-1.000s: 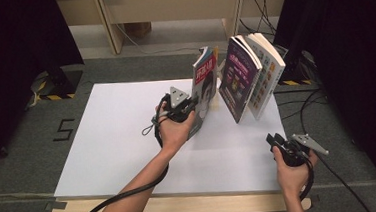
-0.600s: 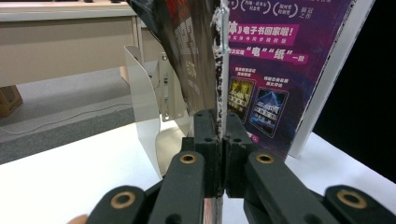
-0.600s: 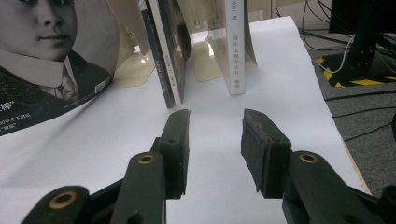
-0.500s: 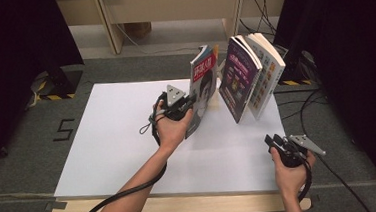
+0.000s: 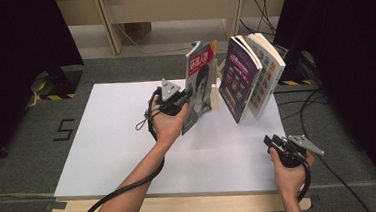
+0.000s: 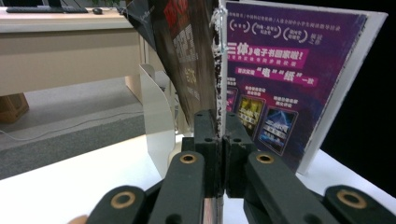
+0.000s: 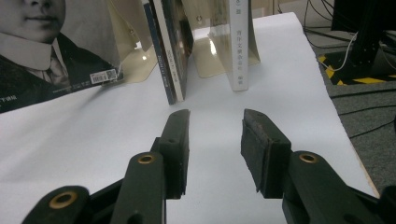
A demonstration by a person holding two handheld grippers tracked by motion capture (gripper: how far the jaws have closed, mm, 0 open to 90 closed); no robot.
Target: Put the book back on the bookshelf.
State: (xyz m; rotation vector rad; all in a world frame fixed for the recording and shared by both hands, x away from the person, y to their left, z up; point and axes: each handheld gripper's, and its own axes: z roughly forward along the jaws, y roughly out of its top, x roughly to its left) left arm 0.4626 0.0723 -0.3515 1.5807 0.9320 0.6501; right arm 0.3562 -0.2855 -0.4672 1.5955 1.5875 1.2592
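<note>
Covering most of the wooden bench, white table top (image 5: 119, 156) carries everything, largest item. Standing at its far right, purple book (image 5: 238, 80) leans with a second white-covered book (image 5: 266, 73) just behind it, touching, spines down on the sheet. Beige bookends (image 7: 212, 51) sit between and behind the books, seen in the right gripper view. Left of the purple book and apart from it, portrait magazine (image 5: 200, 85) is tilted, top leaning toward the far right, its lower corner near the table surface; can't tell if it touches.

Left gripper (image 5: 187, 95) is mid-table at the magazine's left edge. Left gripper view shows its jaws clenched tight on the magazine's thin edge (image 6: 218, 93), pads pressed together with the pages pinched between, purple book's cover right behind. Left hand (image 5: 167, 118) wraps the gripper body, grey three-cornered plate on top, cable trailing back along the forearm.

Right gripper (image 5: 273, 142) sits near the table's front right corner, well apart from the books, pointing toward them. Right gripper view: jaws parted, released, nothing between them, just bare white table. Right hand (image 5: 290, 171) holds it low over the front edge.
</note>
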